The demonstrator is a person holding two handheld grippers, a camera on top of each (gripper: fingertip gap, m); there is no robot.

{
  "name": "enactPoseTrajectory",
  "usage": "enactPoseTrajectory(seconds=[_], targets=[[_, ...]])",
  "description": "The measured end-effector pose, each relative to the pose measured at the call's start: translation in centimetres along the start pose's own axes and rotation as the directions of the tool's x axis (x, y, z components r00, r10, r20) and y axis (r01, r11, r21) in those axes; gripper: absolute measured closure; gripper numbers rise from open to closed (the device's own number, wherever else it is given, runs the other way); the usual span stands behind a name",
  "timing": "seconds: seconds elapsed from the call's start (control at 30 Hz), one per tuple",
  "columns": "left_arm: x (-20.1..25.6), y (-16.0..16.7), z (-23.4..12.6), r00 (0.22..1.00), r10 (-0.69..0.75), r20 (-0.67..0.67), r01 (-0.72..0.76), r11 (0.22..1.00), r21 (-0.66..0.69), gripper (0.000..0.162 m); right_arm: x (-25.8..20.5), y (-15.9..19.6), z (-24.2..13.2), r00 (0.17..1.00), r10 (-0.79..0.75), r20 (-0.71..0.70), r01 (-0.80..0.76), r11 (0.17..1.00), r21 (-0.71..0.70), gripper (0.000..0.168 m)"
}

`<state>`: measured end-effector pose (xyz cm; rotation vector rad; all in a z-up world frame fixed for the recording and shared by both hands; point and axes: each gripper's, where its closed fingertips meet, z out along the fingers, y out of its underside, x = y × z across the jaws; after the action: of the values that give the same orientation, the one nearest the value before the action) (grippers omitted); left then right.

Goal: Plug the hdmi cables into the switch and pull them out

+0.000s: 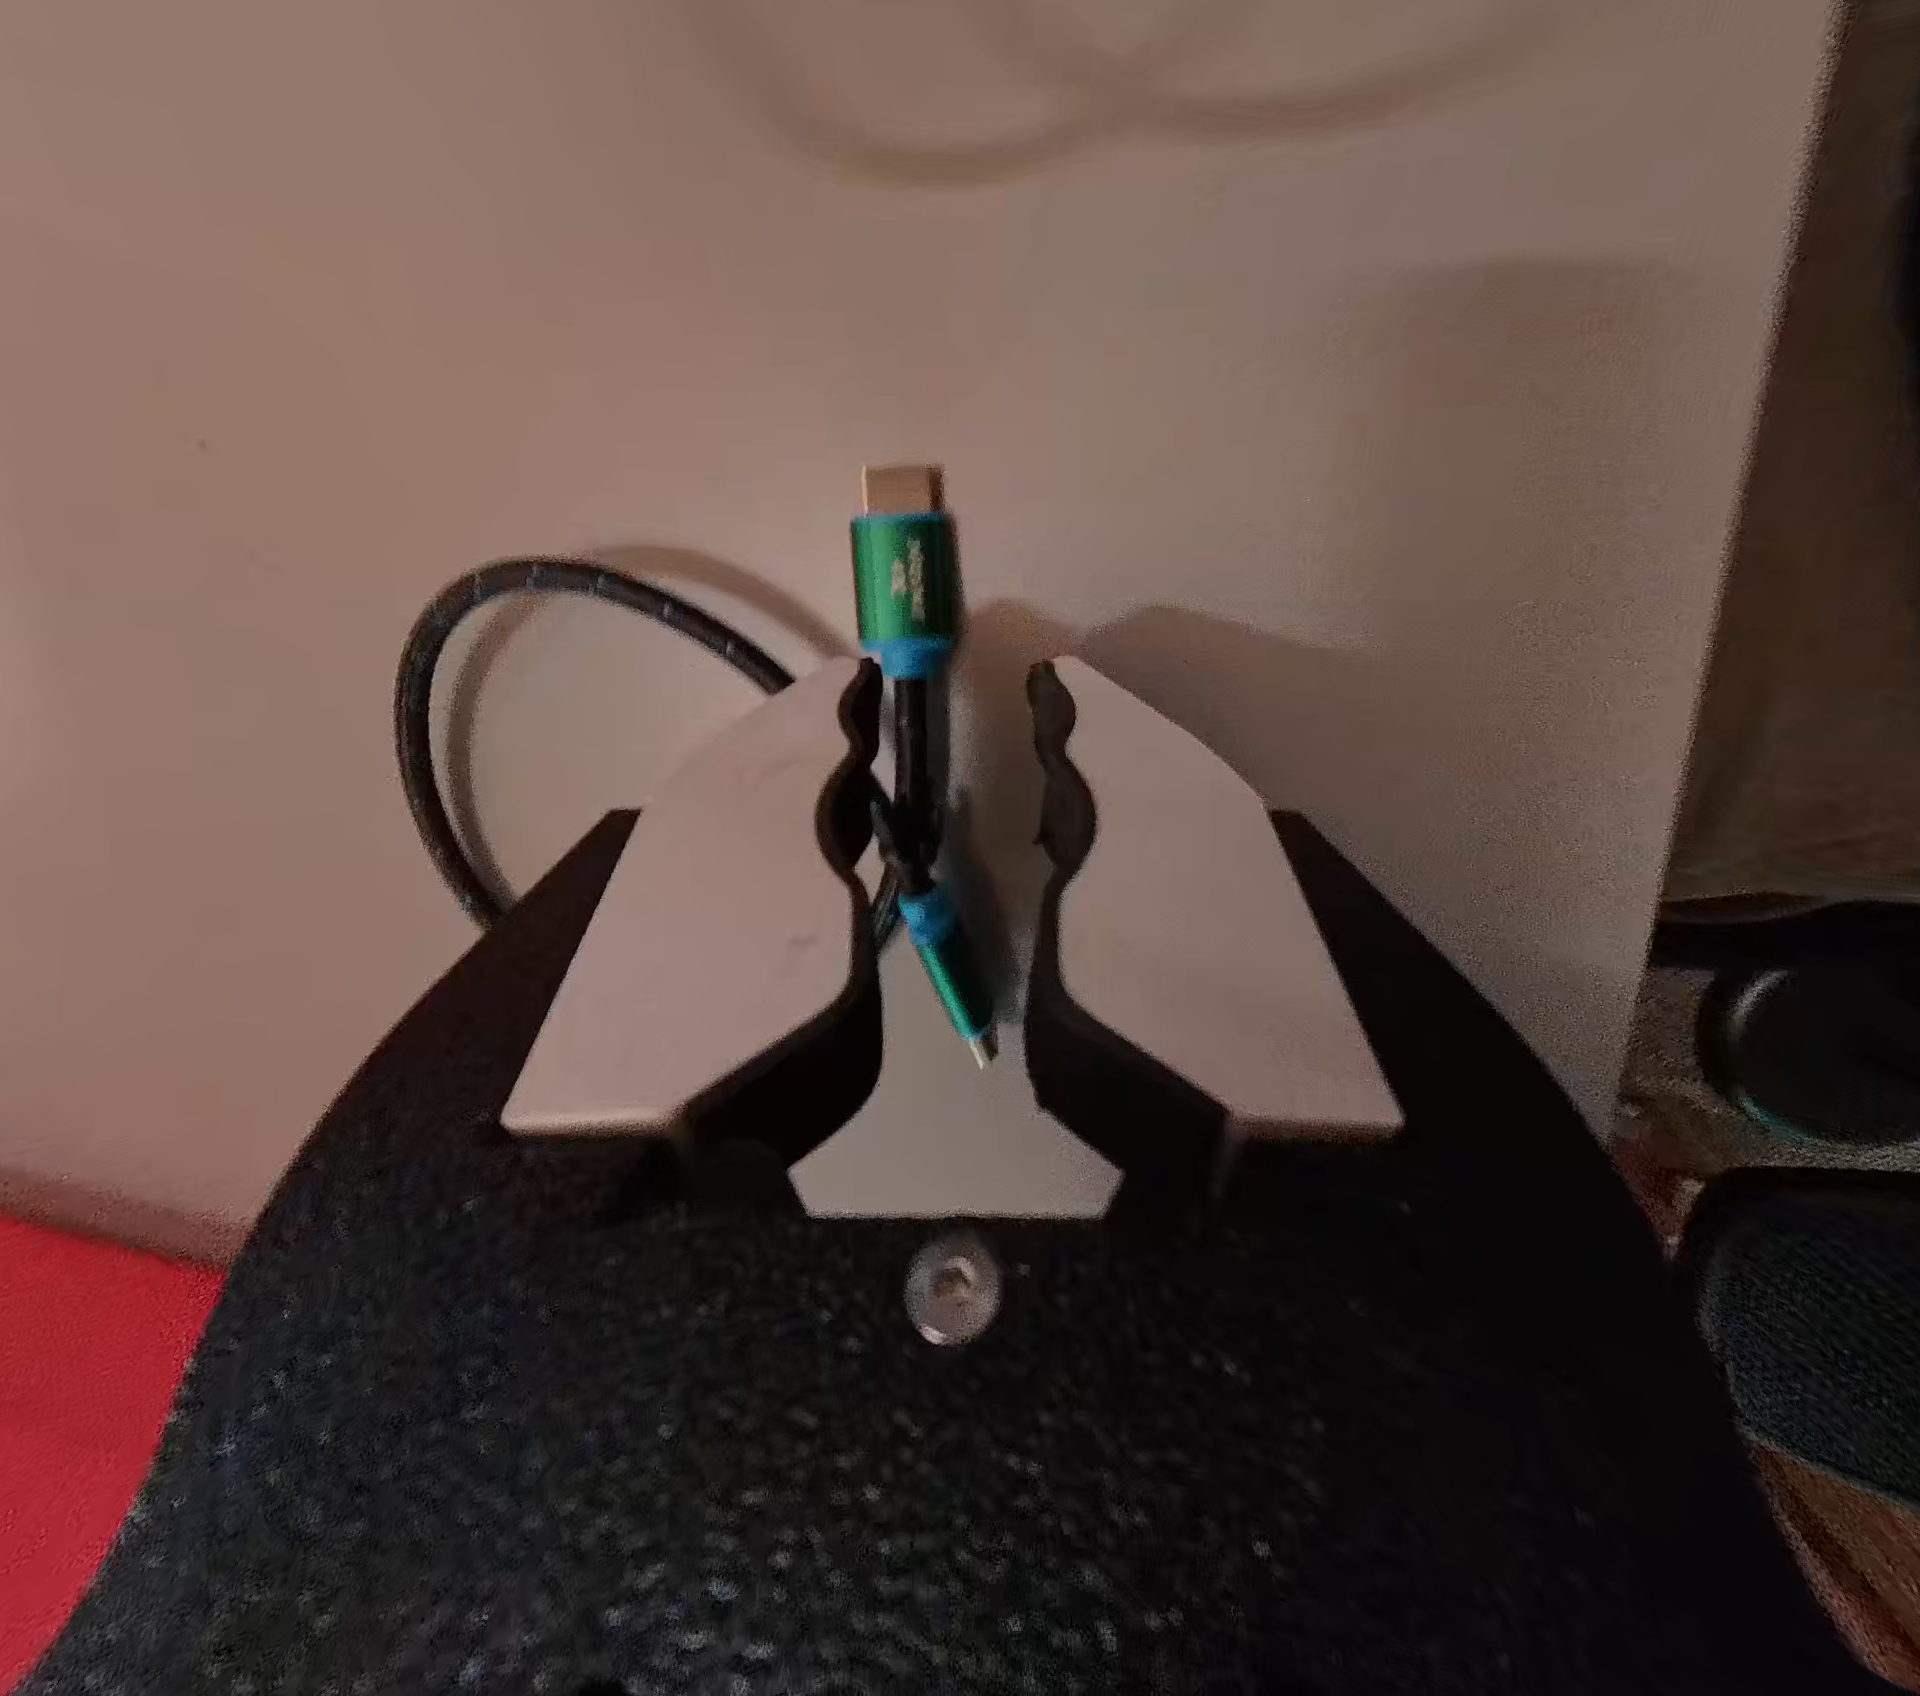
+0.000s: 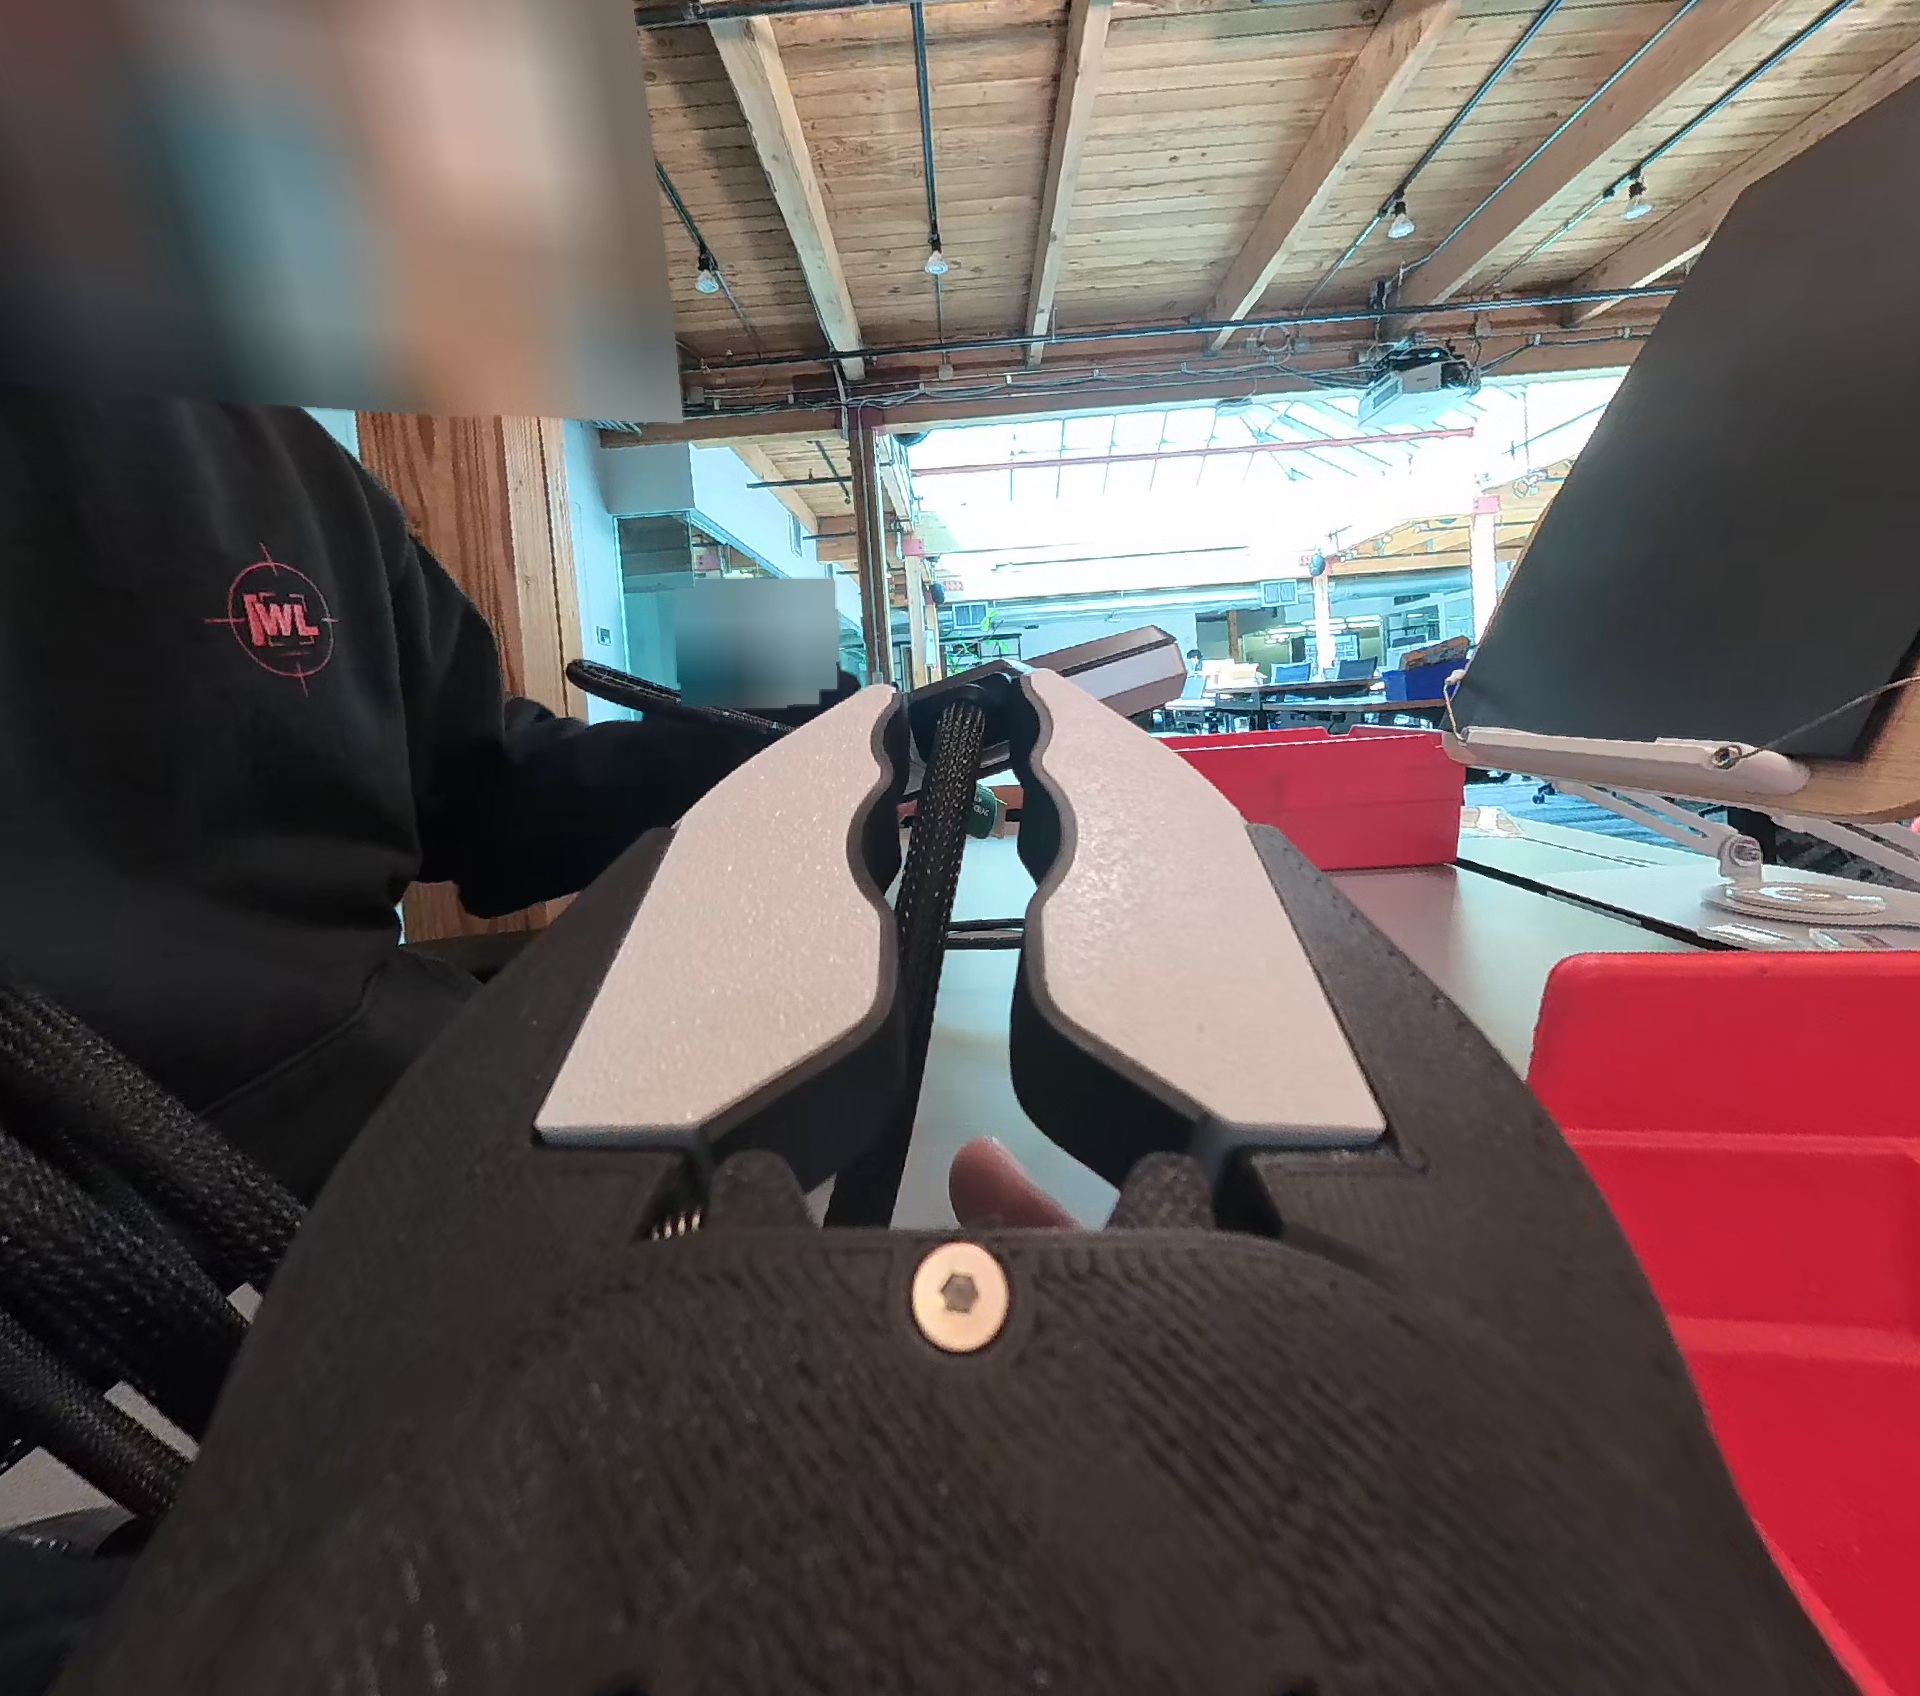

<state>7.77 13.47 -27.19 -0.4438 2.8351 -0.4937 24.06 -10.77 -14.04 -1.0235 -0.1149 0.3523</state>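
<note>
In the left wrist view my left gripper [image 1: 956, 680] points down at a white table [image 1: 416, 296], jaws apart and empty. A green HDMI plug [image 1: 902, 581] with a gold tip lies just beyond the fingertips. Its black braided cable [image 1: 436, 711] loops off to the left. A second green plug [image 1: 951, 992] lies between the fingers. In the right wrist view my right gripper [image 2: 961, 701] is raised and level. Its tips close on the black end piece of a thick black braided cable [image 2: 940, 836], which hangs down between the fingers. I cannot pick out the switch for certain.
A person in a black hoodie [image 2: 208, 763] sits at the left, with a bundle of black braided cables [image 2: 83, 1231] below. Red bins stand at the right [image 2: 1714, 1231] and behind [image 2: 1320, 794]. A dark screen on a stand [image 2: 1714, 503] is at the far right. The table's right edge [image 1: 1704, 711] borders dark objects.
</note>
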Motion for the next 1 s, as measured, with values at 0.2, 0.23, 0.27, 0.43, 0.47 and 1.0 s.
enactPoseTrajectory(seconds=[0.2,0.23,0.27,0.43,0.47,1.0], targets=[[-0.7,0.9,1.0,0.998,0.003,0.057,0.000,0.999,-0.046,0.139,-0.1,0.0,0.0,1.000,-0.001,0.005,0.001,1.000,0.000,0.150],[-0.8,1.1,1.1,0.998,0.017,0.067,-0.012,0.998,-0.064,0.141,-0.1,0.0,0.0,1.000,-0.003,0.006,0.003,1.000,-0.001,0.150],[-1.0,1.4,1.3,0.997,0.030,0.072,-0.023,0.996,-0.092,0.143,-0.2,0.1,0.1,1.000,-0.003,0.007,0.003,1.000,-0.002,0.150],[-1.2,2.4,2.1,0.997,0.034,0.070,-0.021,0.984,-0.179,0.146,-0.4,0.0,0.1,1.000,-0.001,0.022,0.001,1.000,0.002,0.154],[-1.2,2.4,2.2,0.998,0.018,0.062,-0.007,0.984,-0.176,0.146,-0.4,0.1,0.1,1.000,-0.008,0.022,0.008,1.000,-0.006,0.157],[-5.8,-4.8,-2.5,0.917,-0.389,0.084,0.362,0.903,0.232,0.135,-0.3,0.6,0.5,1.000,-0.027,0.004,0.028,0.999,-0.045,0.157]])
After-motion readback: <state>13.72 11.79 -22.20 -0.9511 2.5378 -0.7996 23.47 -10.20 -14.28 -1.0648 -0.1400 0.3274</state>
